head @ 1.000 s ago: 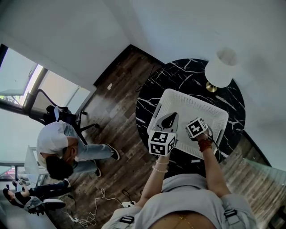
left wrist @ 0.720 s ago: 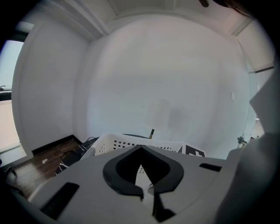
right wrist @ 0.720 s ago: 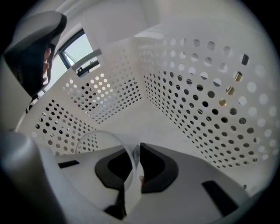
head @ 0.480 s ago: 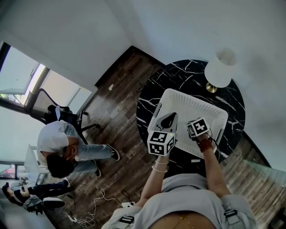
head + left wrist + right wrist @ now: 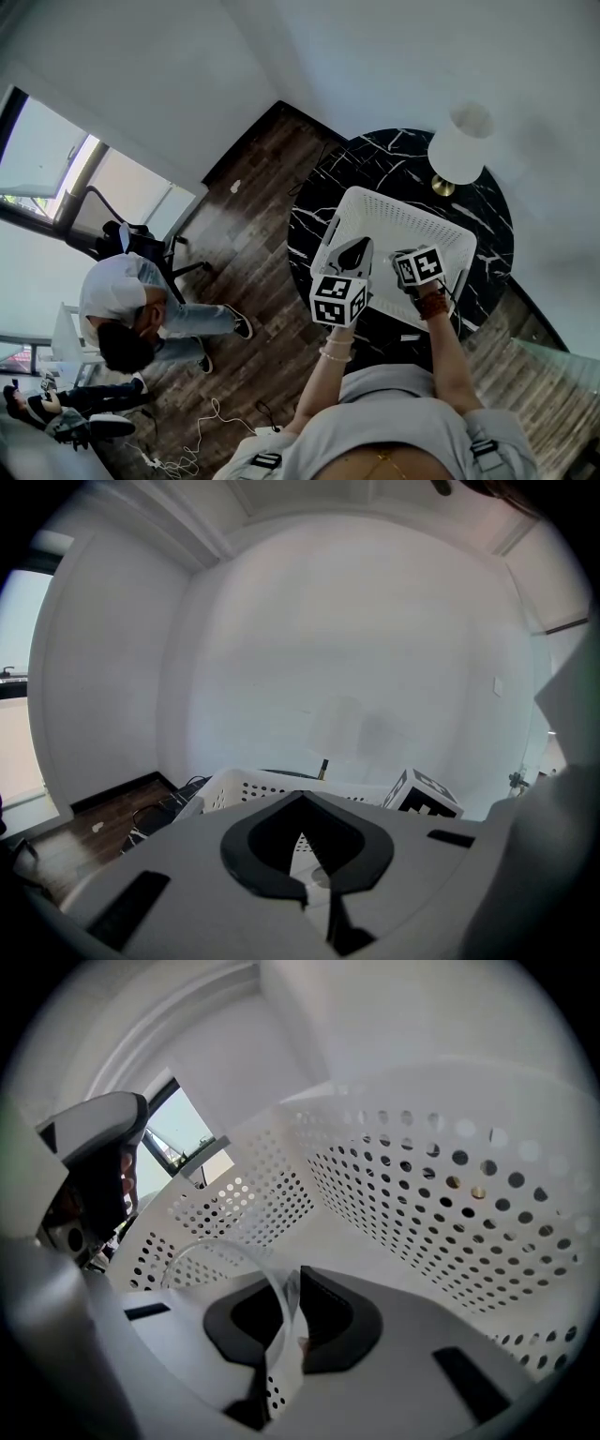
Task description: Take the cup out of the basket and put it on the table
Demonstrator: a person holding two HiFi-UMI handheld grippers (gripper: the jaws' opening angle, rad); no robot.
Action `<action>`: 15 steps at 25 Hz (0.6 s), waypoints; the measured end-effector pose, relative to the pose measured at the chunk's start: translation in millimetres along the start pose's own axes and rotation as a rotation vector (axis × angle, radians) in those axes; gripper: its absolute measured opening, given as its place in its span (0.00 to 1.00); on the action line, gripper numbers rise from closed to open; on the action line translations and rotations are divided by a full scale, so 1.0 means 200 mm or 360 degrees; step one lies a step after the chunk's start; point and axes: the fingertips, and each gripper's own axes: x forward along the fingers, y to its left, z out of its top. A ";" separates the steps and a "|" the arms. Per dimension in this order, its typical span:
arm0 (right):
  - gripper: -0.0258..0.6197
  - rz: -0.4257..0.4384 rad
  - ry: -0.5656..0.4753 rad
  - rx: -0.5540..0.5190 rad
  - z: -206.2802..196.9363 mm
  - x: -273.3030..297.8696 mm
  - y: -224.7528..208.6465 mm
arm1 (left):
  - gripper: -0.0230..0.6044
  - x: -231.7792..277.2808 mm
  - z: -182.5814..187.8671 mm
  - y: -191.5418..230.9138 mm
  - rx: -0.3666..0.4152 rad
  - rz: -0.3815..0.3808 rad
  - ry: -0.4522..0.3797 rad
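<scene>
A white perforated basket (image 5: 375, 211) stands on the round black marble table (image 5: 323, 192). In the right gripper view, my right gripper (image 5: 292, 1283) is inside the basket (image 5: 450, 1185), shut on the thin wall of a clear plastic cup (image 5: 220, 1260). The cup's rim curves out to the left of the jaws, above the basket floor. In the head view the right gripper (image 5: 405, 267) hides the cup. My left gripper (image 5: 353, 251) hangs over the basket's near-left rim (image 5: 244, 785). The left gripper (image 5: 302, 799) is shut, with nothing in it.
A white lamp (image 5: 461, 145) with a brass foot stands at the table's far side, behind the basket. A person (image 5: 122, 309) sits on the wooden floor at the left, beside a chair (image 5: 131, 239). Cables (image 5: 187, 450) lie on the floor near my feet.
My right gripper has lifted a little and rolled, its marker cube shifting slightly right. The left gripper and the basket have stayed where they were.
</scene>
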 end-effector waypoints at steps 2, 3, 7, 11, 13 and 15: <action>0.09 0.0007 -0.0030 0.0000 0.02 -0.02 0.01 | 0.05 -0.01 0.00 -0.01 0.0003 0.0002 0.0001; 0.09 0.0010 -0.0046 -0.0001 0.03 -0.04 0.02 | 0.05 -0.01 0.00 -0.01 0.0004 0.0002 0.0001; 0.09 0.0024 -0.0115 -0.0005 0.09 -0.09 0.04 | 0.05 -0.01 0.01 -0.03 0.0012 -0.0003 -0.0001; 0.09 0.0029 -0.0192 -0.0015 0.13 -0.15 0.07 | 0.05 -0.02 0.00 -0.05 0.0020 -0.0008 -0.0003; 0.09 0.0030 -0.0229 -0.0021 0.16 -0.18 0.09 | 0.05 -0.03 0.00 -0.05 0.0026 -0.0010 -0.0003; 0.09 0.0027 -0.0261 -0.0025 0.17 -0.21 0.10 | 0.05 -0.04 0.00 -0.06 0.0030 -0.0012 -0.0004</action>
